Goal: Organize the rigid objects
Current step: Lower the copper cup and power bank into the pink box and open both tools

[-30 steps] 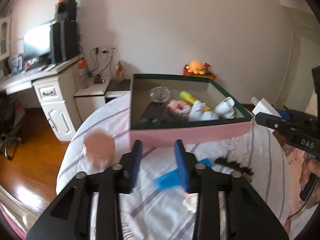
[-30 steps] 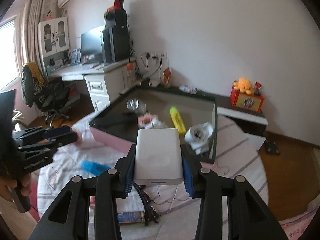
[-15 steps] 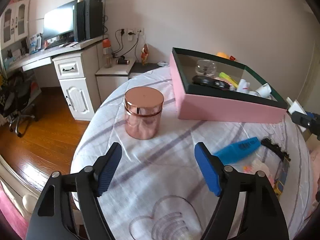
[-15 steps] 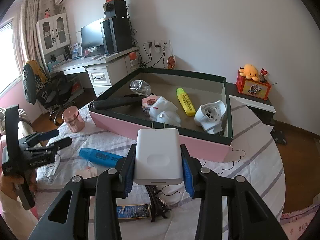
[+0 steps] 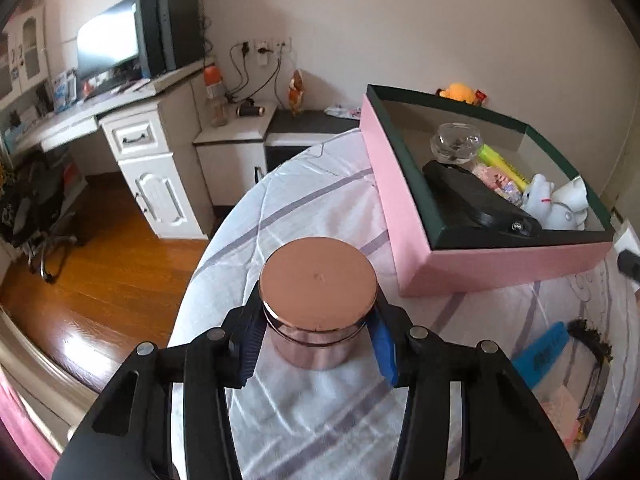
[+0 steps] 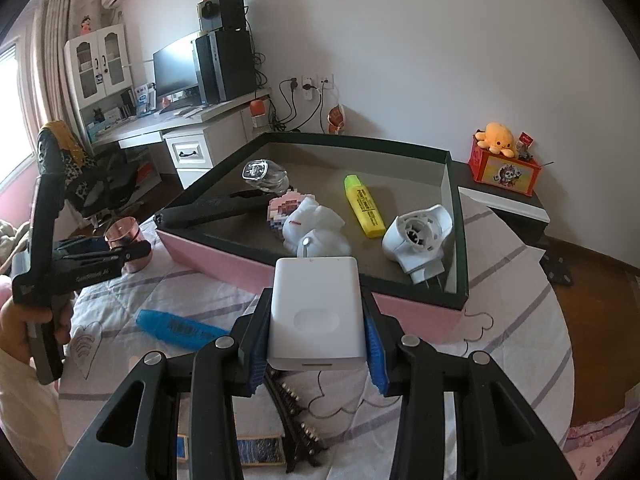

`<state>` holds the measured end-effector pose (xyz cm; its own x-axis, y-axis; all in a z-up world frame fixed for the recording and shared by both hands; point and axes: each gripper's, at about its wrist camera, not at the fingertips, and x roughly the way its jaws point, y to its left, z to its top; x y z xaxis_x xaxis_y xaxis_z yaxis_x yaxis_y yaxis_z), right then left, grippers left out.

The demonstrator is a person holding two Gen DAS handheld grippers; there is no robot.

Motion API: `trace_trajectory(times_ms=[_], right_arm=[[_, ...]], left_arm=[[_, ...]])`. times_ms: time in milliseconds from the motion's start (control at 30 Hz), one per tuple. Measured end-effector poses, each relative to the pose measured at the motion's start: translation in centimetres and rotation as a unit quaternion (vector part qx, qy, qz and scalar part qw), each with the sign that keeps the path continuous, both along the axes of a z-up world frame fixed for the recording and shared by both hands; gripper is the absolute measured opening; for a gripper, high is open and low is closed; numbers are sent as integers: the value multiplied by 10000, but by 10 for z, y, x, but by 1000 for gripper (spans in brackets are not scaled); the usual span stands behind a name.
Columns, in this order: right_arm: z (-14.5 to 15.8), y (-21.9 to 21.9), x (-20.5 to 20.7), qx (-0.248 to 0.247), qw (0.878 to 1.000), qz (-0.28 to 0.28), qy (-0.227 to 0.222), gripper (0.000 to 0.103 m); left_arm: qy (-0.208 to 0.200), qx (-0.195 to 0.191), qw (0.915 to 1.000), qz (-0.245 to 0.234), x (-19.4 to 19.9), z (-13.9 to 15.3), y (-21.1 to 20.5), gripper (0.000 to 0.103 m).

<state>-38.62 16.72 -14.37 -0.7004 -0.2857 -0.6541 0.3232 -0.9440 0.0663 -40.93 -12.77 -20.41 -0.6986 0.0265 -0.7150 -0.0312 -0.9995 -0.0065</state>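
Note:
A copper-coloured round jar (image 5: 318, 302) stands on the white striped tablecloth. My left gripper (image 5: 316, 334) is around it, blue pads on both sides of the jar, seemingly closed on it; the jar rests on the cloth. The jar also shows in the right wrist view (image 6: 125, 238) between the left gripper's fingers. My right gripper (image 6: 316, 338) is shut on a white power adapter (image 6: 316, 312), held above the table just before the pink box (image 6: 360, 300). The box (image 5: 492, 260) holds a yellow highlighter (image 6: 363, 206), a black case, a glass jar and white items.
A blue marker (image 6: 180, 328), a black hair clip (image 6: 294, 412) and a small flat card lie on the cloth near the right gripper. The round table's left edge drops to a wooden floor (image 5: 92, 280). A white desk with a monitor (image 5: 116, 46) stands behind.
My left gripper swung left from the box, opened wide, then moved in and closed around the copper jar. My right gripper moved slightly closer to the box, still holding the adapter.

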Motion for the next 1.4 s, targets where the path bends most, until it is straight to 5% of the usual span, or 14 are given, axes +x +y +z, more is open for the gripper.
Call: trace_trajectory(times_ms=[400, 633, 867, 1100, 1167, 1233, 1333, 1400], right_arm=[[15, 6, -19, 58, 9999, -16, 139, 41], [22, 5, -38, 83, 9998, 33, 169, 41], [9, 2, -67, 132, 9998, 74, -90, 41], [-6, 10, -79, 58, 9998, -4, -206, 42], [-5, 11, -76, 38, 9999, -30, -140, 42], [0, 12, -70, -7, 10000, -76, -56, 51], [14, 13, -58, -23, 9997, -192, 124, 72], [27, 15, -44, -71, 9992, -244, 305, 81]], left_arm=[[715, -242, 9963, -422, 28, 62, 34, 47], [975, -190, 9898, -1017, 6, 100, 85, 47], [618, -209, 9854, -1574, -33, 87, 137, 48], [175, -372, 9891, -1417, -56, 55, 150, 49], [174, -335, 9897, -1379, -54, 52, 149, 54], [272, -329, 9895, -1381, -45, 57, 147, 81], [620, -349, 9900, -1222, -25, 73, 139, 102], [833, -321, 9900, -1092, -9, 85, 130, 103]])
